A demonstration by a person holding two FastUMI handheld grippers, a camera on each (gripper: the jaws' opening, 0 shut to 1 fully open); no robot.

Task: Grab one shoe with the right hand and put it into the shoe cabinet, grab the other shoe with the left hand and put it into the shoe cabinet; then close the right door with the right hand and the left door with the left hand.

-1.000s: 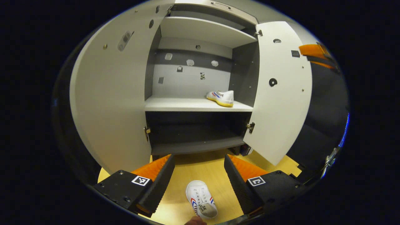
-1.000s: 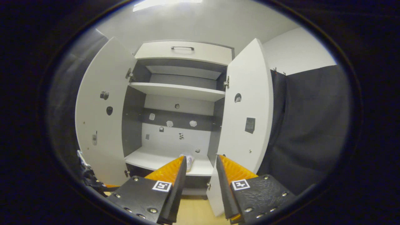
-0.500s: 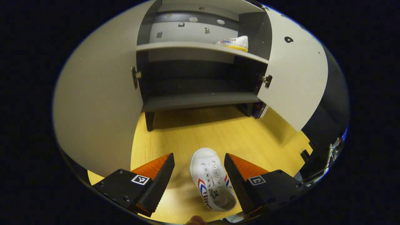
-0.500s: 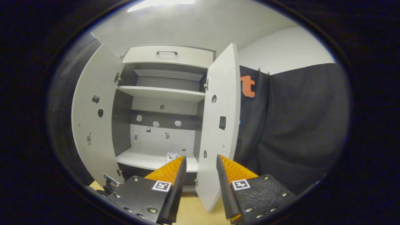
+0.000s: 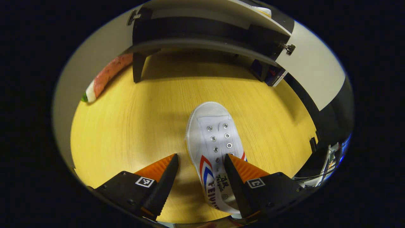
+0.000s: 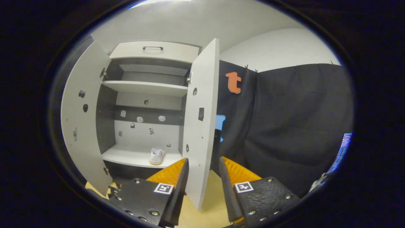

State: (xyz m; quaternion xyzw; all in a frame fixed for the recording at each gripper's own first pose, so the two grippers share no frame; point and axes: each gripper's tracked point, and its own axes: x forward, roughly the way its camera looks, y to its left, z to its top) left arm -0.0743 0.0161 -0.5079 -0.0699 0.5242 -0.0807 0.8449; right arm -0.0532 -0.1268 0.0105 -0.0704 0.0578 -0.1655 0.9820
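Note:
A white canvas shoe (image 5: 215,139) with red and blue stripes lies on the wooden floor (image 5: 126,126), toe toward the shoe cabinet (image 5: 202,44). My left gripper (image 5: 201,172) is open and low over it, one finger on each side of its heel half, the right fingertip over the shoe's edge. The second white shoe (image 6: 156,155) rests on the cabinet's middle shelf (image 6: 133,156). Both doors stand open: the right door (image 6: 202,120) and the left door (image 6: 79,126). My right gripper (image 6: 202,177) is open and empty, held back from the cabinet in front of the right door's edge.
A long reddish thing with a white and green end (image 5: 106,76) lies on the floor by the left door. A small box (image 5: 274,76) sits under the cabinet's right corner. A drawer with a handle (image 6: 152,48) tops the cabinet. A screen (image 6: 343,145) glows at the far right.
My left gripper has tipped down and dropped to the floor shoe, which now lies between its fingers. My right gripper has swung to the right, away from the cabinet's inside.

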